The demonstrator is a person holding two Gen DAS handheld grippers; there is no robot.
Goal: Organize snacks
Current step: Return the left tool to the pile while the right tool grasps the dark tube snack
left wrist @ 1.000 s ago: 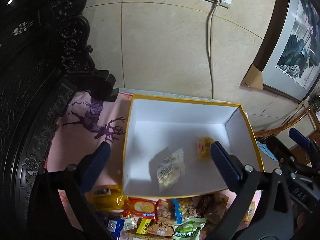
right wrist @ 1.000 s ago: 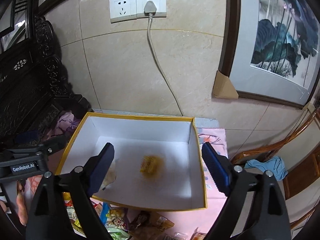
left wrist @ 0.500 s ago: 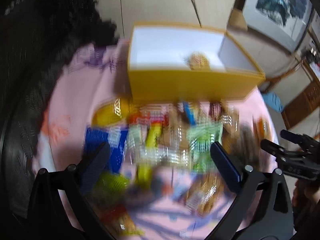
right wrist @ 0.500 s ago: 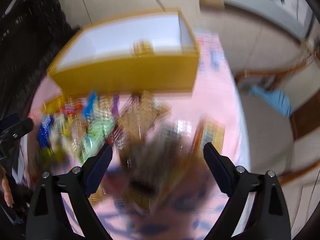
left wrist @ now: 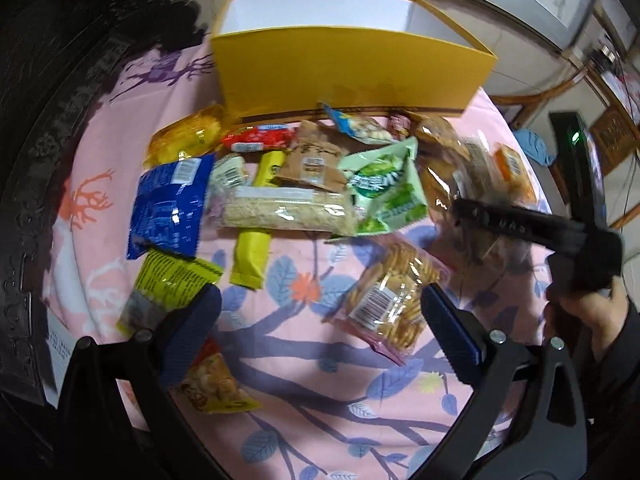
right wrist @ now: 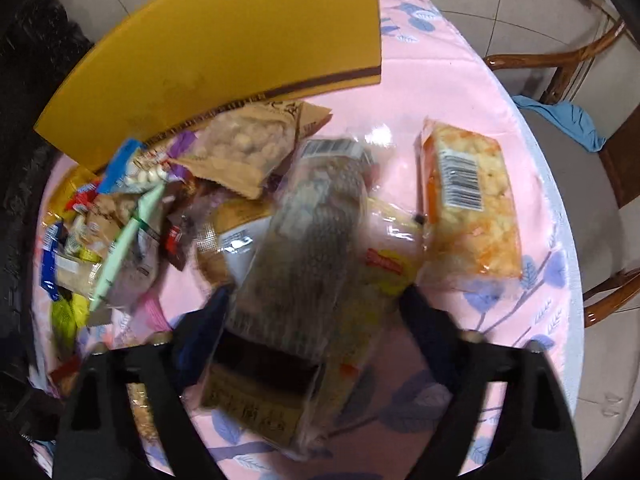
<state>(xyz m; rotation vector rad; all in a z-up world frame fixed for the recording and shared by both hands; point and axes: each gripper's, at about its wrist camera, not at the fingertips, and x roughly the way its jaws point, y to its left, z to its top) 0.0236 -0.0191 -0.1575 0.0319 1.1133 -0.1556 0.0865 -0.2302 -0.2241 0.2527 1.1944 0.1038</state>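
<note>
Snacks lie heaped on the pink leaf-print tablecloth [left wrist: 304, 364], in front of the yellow box [left wrist: 344, 68] that stands open at the far side. Starting at the left of the left wrist view: a clear yellow packet [left wrist: 186, 138] near the box corner, a blue foil bag [left wrist: 168, 206] below it, then a yellow-green packet [left wrist: 168, 286] just off the left finger. Down by that finger, a peanut-style snack bag [left wrist: 212, 380] partly tucked under it. Moving across: a red wrapper [left wrist: 258, 140], a yellow bar [left wrist: 254, 254], a long clear pack of pale grains [left wrist: 288, 212], a brown paper pouch [left wrist: 314, 160] and a green bag [left wrist: 386, 190]. Between the fingers, toward the right one, sits a clear pack of round crackers [left wrist: 390, 298] with its barcode up. The left gripper [left wrist: 320, 320] hangs above the cloth, jaws spread wide, nothing between the pads. Further right, the right gripper [left wrist: 520, 226] reaches in over the pile, a hand [left wrist: 588, 316] on its grip.

Now the right wrist view: the pile's left side is a blurred jumble, then a brown bag of nuts [right wrist: 244, 148] against the box wall. Centre, a long clear pack of dark grey-brown pieces [right wrist: 304, 248] with a brown label runs between the right gripper's fingers, and the jaws are closing on it; blur hides whether the pads are touching yet. Beside it, an orange-edged pack of pale crisps [right wrist: 470, 204] lies flat, apart. Far right, a wooden chair [right wrist: 560, 68] with blue cloth [right wrist: 568, 118] on its seat.
</note>
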